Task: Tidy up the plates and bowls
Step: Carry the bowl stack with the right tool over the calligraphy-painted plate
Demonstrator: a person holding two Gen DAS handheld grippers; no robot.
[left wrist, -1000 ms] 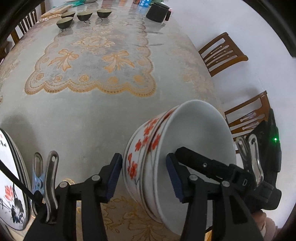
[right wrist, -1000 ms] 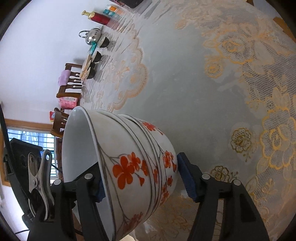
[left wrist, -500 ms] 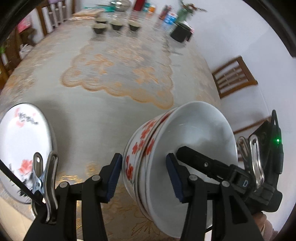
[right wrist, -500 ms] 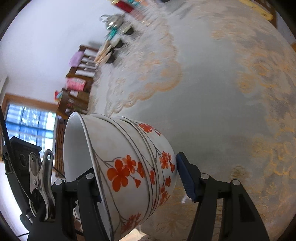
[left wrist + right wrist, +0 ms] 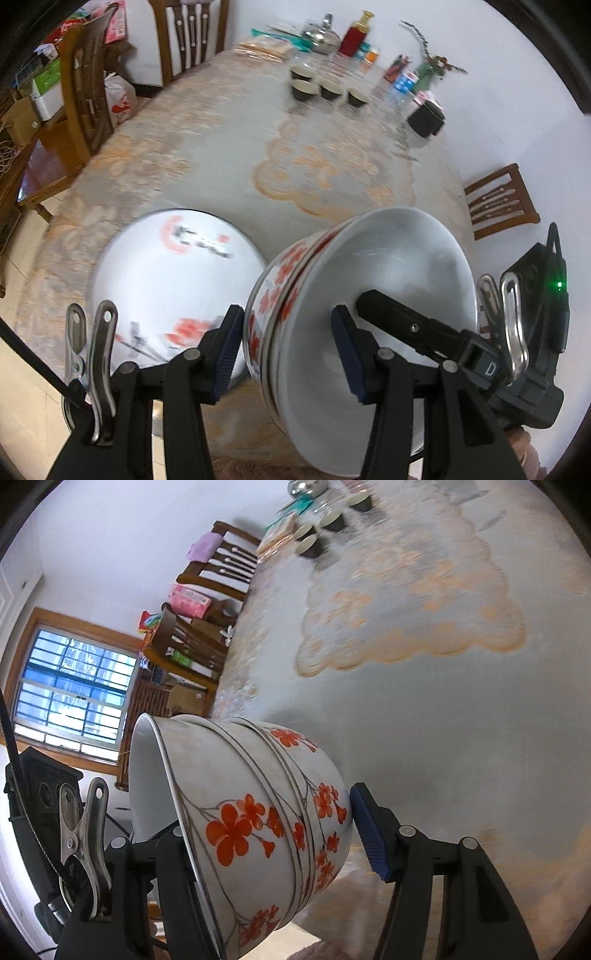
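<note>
Soft, even daylight fills the room, and the window (image 5: 74,686) at the far left of the right wrist view glows blue-white, nearly blown out. Both views bulge like a fishbowl, with black corners and chair backs bending near the rim. Motion smears the tablecloth (image 5: 229,147) and the plate (image 5: 173,280) in the left wrist view, while the stacked bowls (image 5: 258,812) stay crisp. A faint shadow lies on the cloth beside the bowls. A green light (image 5: 559,284) glares.

Long tabletop (image 5: 229,155) under pale lace cloth with orange floral print, stretching ahead of the jaws. Dark wooden chairs (image 5: 188,33) along its sides. White walls (image 5: 110,535). Wood-framed barred window (image 5: 74,686), daylight, far left of right jaws.
</note>
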